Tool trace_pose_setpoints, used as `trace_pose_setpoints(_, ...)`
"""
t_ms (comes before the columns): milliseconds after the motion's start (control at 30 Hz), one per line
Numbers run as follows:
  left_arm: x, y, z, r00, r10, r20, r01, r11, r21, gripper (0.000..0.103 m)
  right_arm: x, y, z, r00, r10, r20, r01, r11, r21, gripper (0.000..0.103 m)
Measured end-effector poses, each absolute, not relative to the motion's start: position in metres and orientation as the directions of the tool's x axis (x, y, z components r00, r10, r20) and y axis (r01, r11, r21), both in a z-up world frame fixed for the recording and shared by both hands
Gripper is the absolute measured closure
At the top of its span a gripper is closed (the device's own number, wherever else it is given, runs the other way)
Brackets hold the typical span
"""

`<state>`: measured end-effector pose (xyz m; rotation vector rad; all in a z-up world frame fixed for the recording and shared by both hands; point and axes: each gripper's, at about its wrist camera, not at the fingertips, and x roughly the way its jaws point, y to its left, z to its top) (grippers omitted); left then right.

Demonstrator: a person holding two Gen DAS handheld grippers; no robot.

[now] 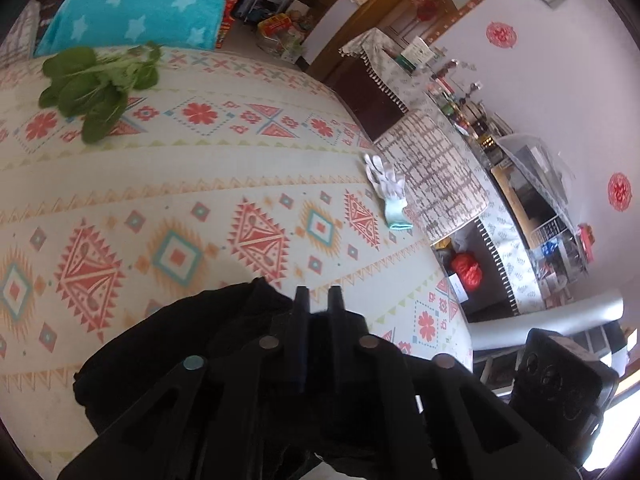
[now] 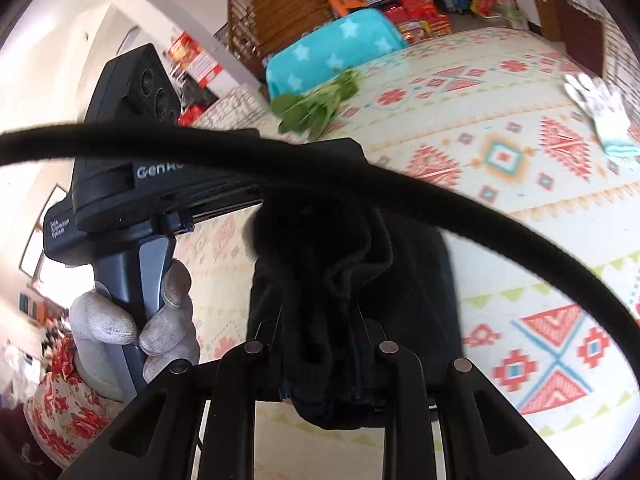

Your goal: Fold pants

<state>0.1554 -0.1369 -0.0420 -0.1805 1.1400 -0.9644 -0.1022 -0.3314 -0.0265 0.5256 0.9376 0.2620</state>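
The black pants (image 1: 160,352) hang bunched over a patterned tablecloth (image 1: 200,168). In the left wrist view my left gripper (image 1: 318,300) is shut, with its fingertips close together and the dark fabric gathered round its fingers on the left. In the right wrist view my right gripper (image 2: 320,312) is shut on a thick wad of the pants (image 2: 320,260), and its fingertips are buried in the cloth. The fabric rises from there to the left gripper's jaws. A gloved hand (image 2: 104,320) holds the left gripper's handle (image 2: 136,280).
Leafy greens (image 1: 96,84) lie at the far side of the table, in front of a turquoise star-print cushion (image 1: 132,12). A white glove (image 1: 386,184) rests near the table's right edge. A black cable (image 2: 440,196) arcs across the right wrist view. A cloth-covered cabinet (image 1: 436,168) stands beyond the edge.
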Motion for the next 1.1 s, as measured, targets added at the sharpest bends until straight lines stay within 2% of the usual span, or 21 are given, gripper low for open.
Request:
trace_pose_setpoints(300, 0.173, -0.063, -0.061, 0.1, -0.746, -0.658, 0.474, 0.617, -0.628, 0.098, -0.069, -0.266, -0.044, 0.503, 0.406, -0.763, -0.011, 0.886, 0.464, 0.08)
trace_pose_setpoints(667, 0.177, -0.03, -0.072, 0.111, -0.762, -0.638, 0.415, 0.619, -0.667, 0.098, -0.042, -0.227, -0.049, 0.478, 0.398, -0.783, -0.044, 0.901, 0.432, 0.08)
trace_pose_setpoints(733, 0.18, -0.024, -0.077, 0.122, -0.748, -0.653, 0.399, 0.639, -0.658, 0.094, -0.041, -0.216, -0.053, 0.465, 0.407, -0.787, -0.066, 0.902, 0.427, 0.08)
trace_pose_setpoints(833, 0.183, -0.013, -0.083, 0.14, -0.726, -0.673, 0.38, 0.667, -0.641, 0.085, -0.033, -0.202, -0.066, 0.452, 0.405, -0.794, -0.082, 0.906, 0.416, 0.067)
trace_pose_setpoints(900, 0.184, -0.006, -0.085, 0.155, -0.709, -0.688, 0.372, 0.687, -0.624, 0.081, -0.032, -0.196, -0.07, 0.442, 0.425, -0.79, -0.102, 0.899, 0.426, 0.043)
trace_pose_setpoints(1000, 0.186, 0.006, -0.081, 0.187, -0.685, -0.705, 0.363, 0.715, -0.598, 0.076, -0.039, -0.193, -0.059, 0.459, 0.419, -0.783, -0.143, 0.905, 0.4, 0.032)
trace_pose_setpoints(1100, 0.18, 0.015, -0.065, 0.229, -0.66, -0.715, 0.377, 0.738, -0.56, 0.07, -0.056, -0.206, -0.042, 0.498, 0.399, -0.77, -0.165, 0.915, 0.367, 0.029)
